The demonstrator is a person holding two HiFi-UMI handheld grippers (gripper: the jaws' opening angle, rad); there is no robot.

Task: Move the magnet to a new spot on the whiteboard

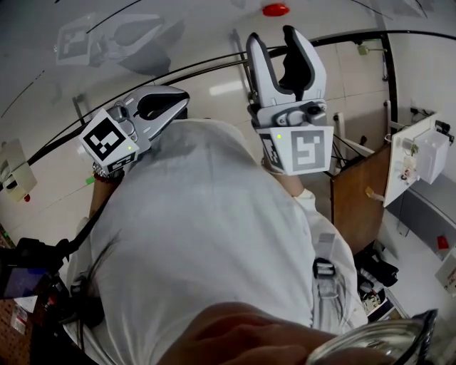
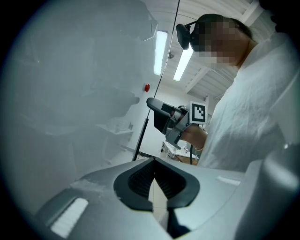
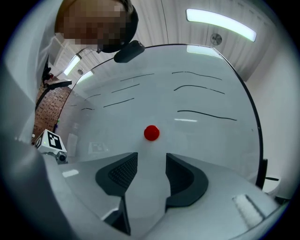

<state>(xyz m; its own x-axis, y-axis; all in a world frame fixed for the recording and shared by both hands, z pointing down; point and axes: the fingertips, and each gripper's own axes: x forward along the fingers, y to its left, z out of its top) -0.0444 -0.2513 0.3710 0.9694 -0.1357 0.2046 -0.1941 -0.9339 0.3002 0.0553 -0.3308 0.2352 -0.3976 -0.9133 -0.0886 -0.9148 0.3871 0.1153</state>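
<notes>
Overhead, the head view shows the red magnet (image 1: 275,9) on the whiteboard (image 1: 192,32), just beyond the right gripper (image 1: 283,43).

Left gripper view: the left gripper (image 2: 153,164) has its jaws closed together, empty.

Right gripper view: jaws parted, empty; the magnet sits on the board just past the gap.

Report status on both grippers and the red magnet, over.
Right gripper open, empty, aimed at red magnet on whiteboard, not touching. Left gripper shut, empty, away from magnet. Nothing between right jaws and magnet.
</notes>
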